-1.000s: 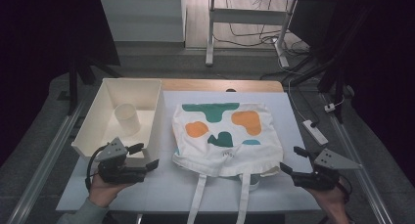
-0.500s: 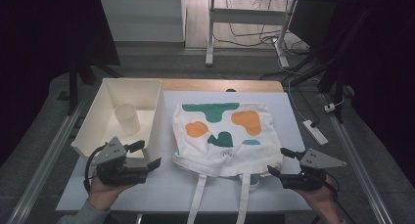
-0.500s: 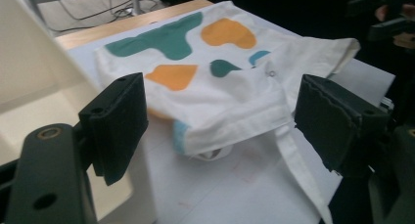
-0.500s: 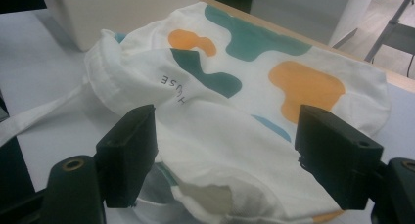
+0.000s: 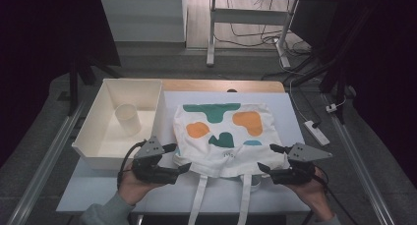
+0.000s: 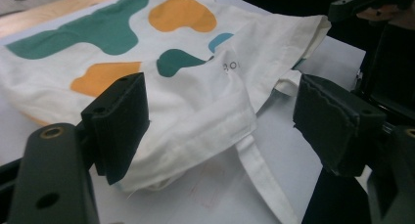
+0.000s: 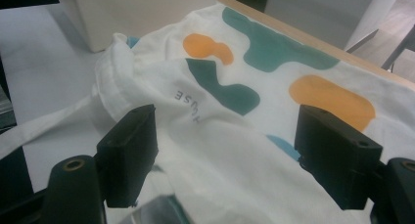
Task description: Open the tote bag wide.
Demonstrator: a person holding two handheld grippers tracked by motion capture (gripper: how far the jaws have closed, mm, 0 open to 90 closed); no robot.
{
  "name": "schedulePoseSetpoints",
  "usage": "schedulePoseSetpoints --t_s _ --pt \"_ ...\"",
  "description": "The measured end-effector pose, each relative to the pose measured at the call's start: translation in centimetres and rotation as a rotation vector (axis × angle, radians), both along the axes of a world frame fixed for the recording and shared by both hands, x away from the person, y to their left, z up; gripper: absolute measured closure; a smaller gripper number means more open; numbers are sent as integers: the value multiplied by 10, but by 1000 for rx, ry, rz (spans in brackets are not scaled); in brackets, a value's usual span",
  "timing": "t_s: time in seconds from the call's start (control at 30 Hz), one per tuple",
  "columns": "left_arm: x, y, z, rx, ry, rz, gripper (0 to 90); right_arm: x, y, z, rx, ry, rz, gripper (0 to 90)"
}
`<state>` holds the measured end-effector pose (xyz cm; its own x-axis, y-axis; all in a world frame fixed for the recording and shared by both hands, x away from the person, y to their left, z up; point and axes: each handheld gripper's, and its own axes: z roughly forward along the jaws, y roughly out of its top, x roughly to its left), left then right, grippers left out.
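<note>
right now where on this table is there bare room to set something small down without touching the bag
Bare patches: the white table strip right of the tote bag, and the near left corner below the white bin. The bin floor beside the cup is also free. Crowded: the near edge, where the straps and both hand-held grippers sit.

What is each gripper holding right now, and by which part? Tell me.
Nothing. The left gripper and right gripper both stand open at the near corners of the tote bag, with no cloth pinched between their pads.
</note>
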<state>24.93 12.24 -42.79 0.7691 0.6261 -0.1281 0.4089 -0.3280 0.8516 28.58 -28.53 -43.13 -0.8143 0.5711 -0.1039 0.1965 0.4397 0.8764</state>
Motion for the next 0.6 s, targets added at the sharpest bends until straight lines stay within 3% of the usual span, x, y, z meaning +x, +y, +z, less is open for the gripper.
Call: schedulePoseSetpoints --t_s 0.3,0.4,0.57,0.6 --pt "28 -32 -11 46 52 -36 217 33 37 22 -39 24 46 238" --pt "37 -37 -15 51 65 -40 219 39 41 21 -43 33 42 237" --pt "46 -42 -23 51 74 -42 221 44 46 14 -8 56 42 244" --pt "47 -42 -25 55 77 -42 223 45 47 12 -26 65 49 240"
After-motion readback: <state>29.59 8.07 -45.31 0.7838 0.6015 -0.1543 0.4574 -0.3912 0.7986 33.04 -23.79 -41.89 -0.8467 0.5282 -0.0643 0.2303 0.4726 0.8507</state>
